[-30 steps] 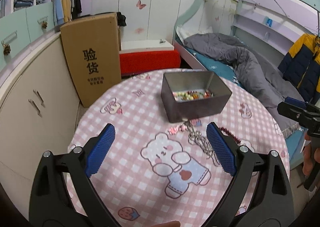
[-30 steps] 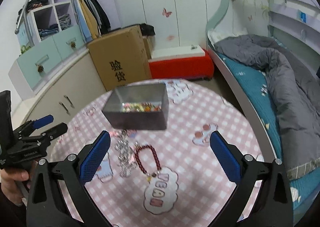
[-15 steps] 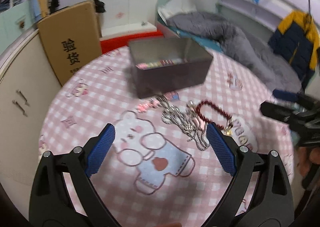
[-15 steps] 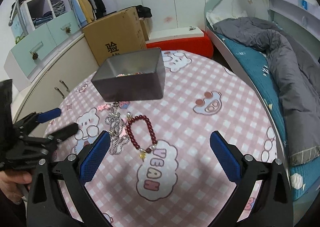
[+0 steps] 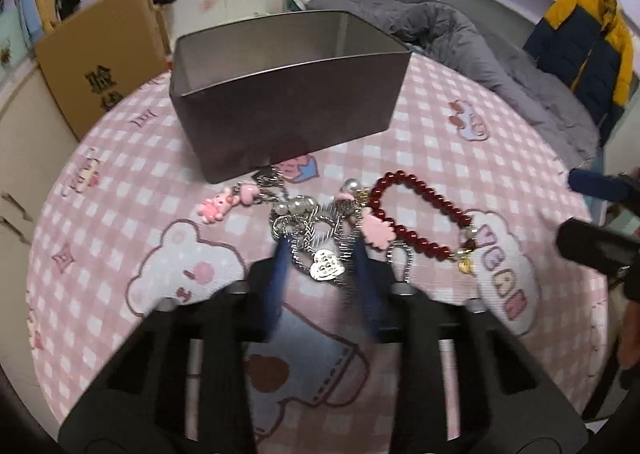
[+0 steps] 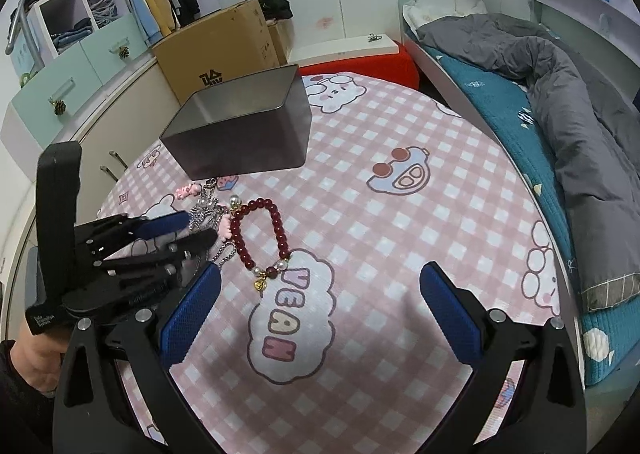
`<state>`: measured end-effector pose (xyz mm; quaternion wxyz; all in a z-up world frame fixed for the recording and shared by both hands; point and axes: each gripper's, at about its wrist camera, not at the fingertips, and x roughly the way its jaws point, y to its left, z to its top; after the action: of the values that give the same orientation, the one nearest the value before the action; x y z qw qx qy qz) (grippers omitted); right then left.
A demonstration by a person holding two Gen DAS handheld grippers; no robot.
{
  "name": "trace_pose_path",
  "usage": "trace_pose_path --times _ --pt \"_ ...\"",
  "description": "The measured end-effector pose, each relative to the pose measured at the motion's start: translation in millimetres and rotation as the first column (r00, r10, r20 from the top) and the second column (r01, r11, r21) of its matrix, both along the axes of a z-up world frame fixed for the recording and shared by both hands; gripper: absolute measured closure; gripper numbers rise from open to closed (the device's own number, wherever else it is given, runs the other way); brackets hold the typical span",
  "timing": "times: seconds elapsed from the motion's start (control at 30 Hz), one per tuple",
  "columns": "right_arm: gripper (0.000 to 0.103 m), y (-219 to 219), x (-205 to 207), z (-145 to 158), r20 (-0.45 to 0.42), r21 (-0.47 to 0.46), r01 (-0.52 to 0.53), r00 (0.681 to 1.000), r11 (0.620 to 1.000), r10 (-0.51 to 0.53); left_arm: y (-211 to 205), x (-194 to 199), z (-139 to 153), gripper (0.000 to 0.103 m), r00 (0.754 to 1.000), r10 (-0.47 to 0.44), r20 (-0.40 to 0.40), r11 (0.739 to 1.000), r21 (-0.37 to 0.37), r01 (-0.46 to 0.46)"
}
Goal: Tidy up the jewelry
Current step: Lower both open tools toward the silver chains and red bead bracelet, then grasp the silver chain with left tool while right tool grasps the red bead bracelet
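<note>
A grey metal tin [image 5: 288,94] stands open on the pink checked tablecloth; it also shows in the right wrist view [image 6: 244,130]. In front of it lies a tangle of silver chains [image 5: 308,230] with a heart charm and pink charms [image 5: 218,206]. A dark red bead bracelet [image 5: 416,214] lies right of them, also in the right wrist view [image 6: 260,238]. My left gripper [image 5: 320,254] is low over the silver chains, its jaws narrowed around them, blurred. My right gripper [image 6: 316,294] is open and empty above the table, right of the bracelet.
The round table [image 6: 400,214] sits between a cabinet wall on the left and a bed with a grey duvet [image 6: 560,94] on the right. A cardboard box [image 6: 220,42] and a red bench [image 6: 360,58] stand behind the table.
My left gripper has dropped forward onto the silver chains and its jaws have closed in from wide open. My right gripper has moved lower and closer to the table, still open.
</note>
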<state>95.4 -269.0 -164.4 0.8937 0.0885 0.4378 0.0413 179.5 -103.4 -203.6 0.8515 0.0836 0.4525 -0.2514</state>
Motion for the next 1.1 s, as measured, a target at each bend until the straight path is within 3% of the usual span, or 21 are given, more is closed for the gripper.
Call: trace_pose_path --times 0.33,0.43,0.57,0.63,0.7,0.9,1.1 --pt "0.008 21 22 -16 -0.029 -0.032 -0.084 0.996 0.996 0.083 32 -10 5 0.087 0.999 0.026 -0.018 0.998 -0.063 -0.027" --pt "0.017 29 35 -20 -0.023 -0.076 -0.095 0.995 0.993 0.093 43 -14 13 0.087 0.999 0.045 -0.007 0.996 -0.077 -0.045" --pt "0.049 37 52 -36 -0.081 -0.115 -0.125 0.99 0.985 0.116 52 -18 19 0.087 0.998 0.056 0.002 0.995 -0.084 -0.056" --pt "0.061 48 50 -39 -0.052 -0.207 -0.152 0.988 0.966 0.144 55 -22 21 0.087 0.998 0.059 0.005 0.994 -0.087 -0.058" --pt "0.096 51 48 -37 -0.052 -0.202 -0.169 0.985 0.965 0.162 57 -25 24 0.087 0.998 0.062 0.011 0.994 -0.093 -0.061" --pt "0.097 44 35 -21 0.0 -0.14 -0.164 0.986 0.977 0.166 71 -35 54 0.087 0.996 0.065 0.054 0.989 -0.137 -0.057" --pt "0.097 41 29 21 0.081 -0.115 -0.173 0.98 0.978 0.183 74 -33 84 0.087 0.991 0.068 0.111 0.985 -0.163 -0.049"
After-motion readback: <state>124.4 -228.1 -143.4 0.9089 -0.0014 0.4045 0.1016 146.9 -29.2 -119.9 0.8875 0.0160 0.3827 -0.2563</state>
